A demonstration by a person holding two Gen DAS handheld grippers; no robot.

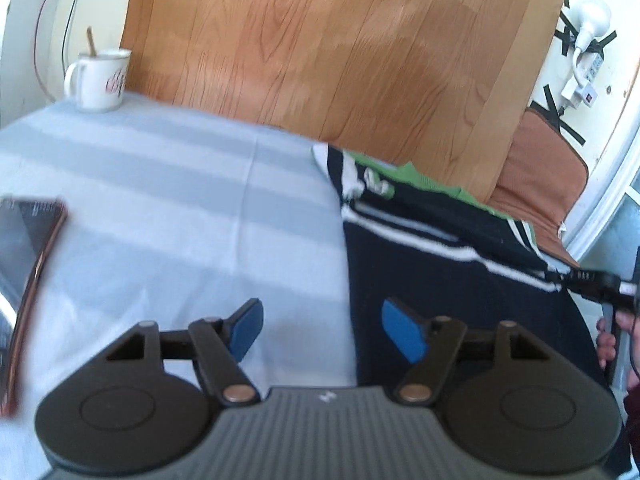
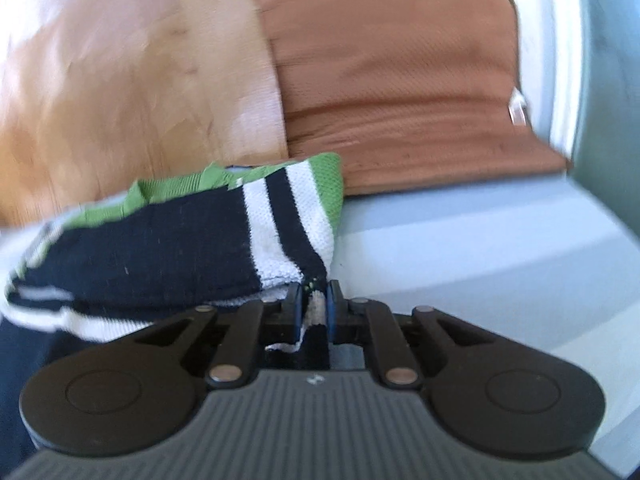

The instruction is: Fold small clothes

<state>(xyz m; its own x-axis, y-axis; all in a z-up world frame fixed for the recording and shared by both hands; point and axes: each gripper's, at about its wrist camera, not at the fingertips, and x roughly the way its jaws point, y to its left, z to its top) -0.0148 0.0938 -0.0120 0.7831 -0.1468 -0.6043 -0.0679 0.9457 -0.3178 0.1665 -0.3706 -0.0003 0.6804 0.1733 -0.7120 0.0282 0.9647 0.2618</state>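
Observation:
A small navy garment with white stripes and green trim [image 1: 440, 264] lies on the pale blue striped cloth [image 1: 160, 220] at the right. My left gripper [image 1: 320, 330] is open and empty, hovering at the garment's left edge. My right gripper [image 2: 314, 300] is shut on the garment's striped edge [image 2: 280, 216] and holds that part lifted and folded over. The right gripper also shows at the far right of the left wrist view [image 1: 592, 280].
A white mug with a spoon [image 1: 100, 80] stands at the back left. A dark phone or tablet [image 1: 24, 272] lies at the left edge. A wooden board [image 1: 340, 52] stands behind the table. A brown cushion [image 2: 400, 80] lies at the back right.

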